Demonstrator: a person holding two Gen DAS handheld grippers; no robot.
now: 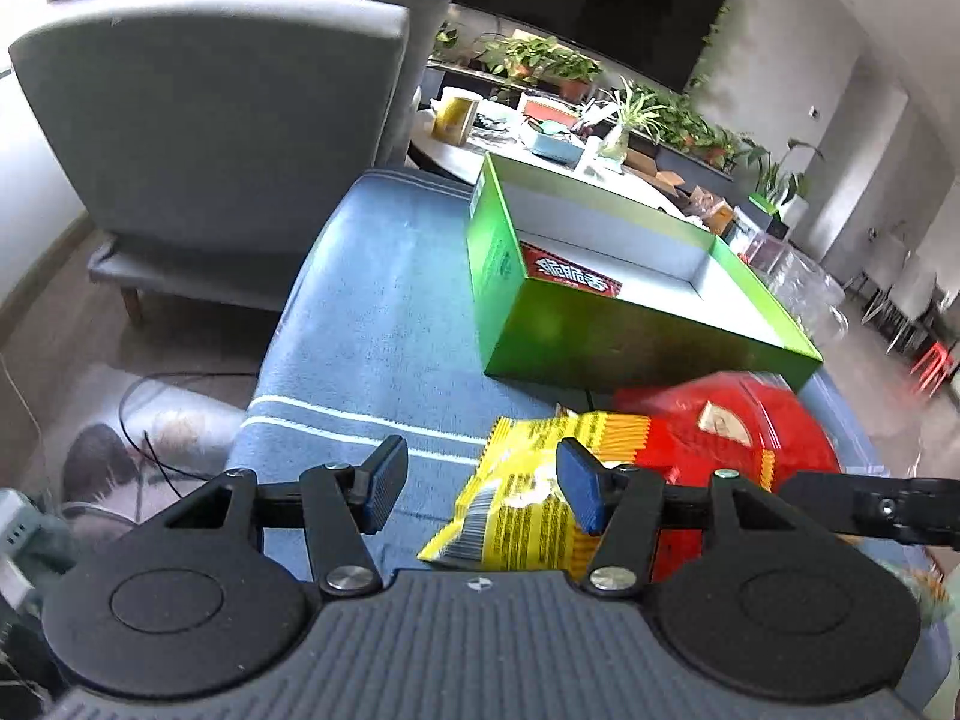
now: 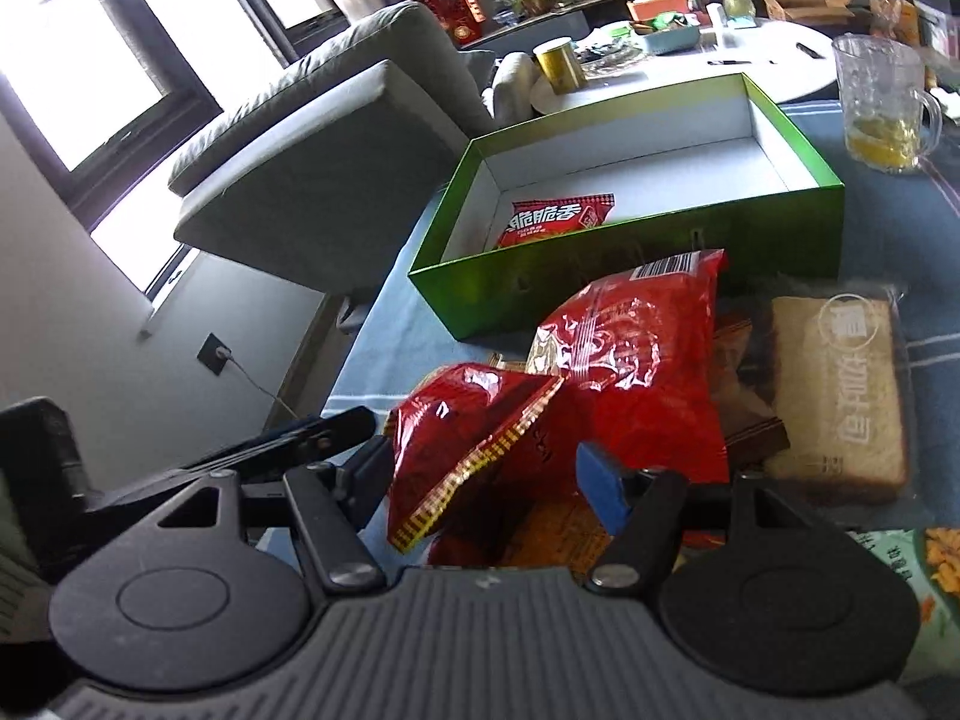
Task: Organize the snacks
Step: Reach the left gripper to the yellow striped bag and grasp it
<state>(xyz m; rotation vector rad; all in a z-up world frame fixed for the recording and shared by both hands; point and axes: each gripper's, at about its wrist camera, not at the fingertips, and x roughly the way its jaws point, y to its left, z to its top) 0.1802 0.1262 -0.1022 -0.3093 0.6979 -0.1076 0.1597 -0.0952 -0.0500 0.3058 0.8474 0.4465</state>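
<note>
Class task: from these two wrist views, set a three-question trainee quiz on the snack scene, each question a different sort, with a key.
1. True or false: the green box holds one red packet.
2. Which snack lies beside the left gripper? A) blue packet B) yellow packet C) bread
3. Fill in: the jaws of the right gripper are ___ around a red bag.

Key
1. True; the rest of its white floor is bare.
2. B.
3. Open; the pads do not visibly press the bag.
</note>
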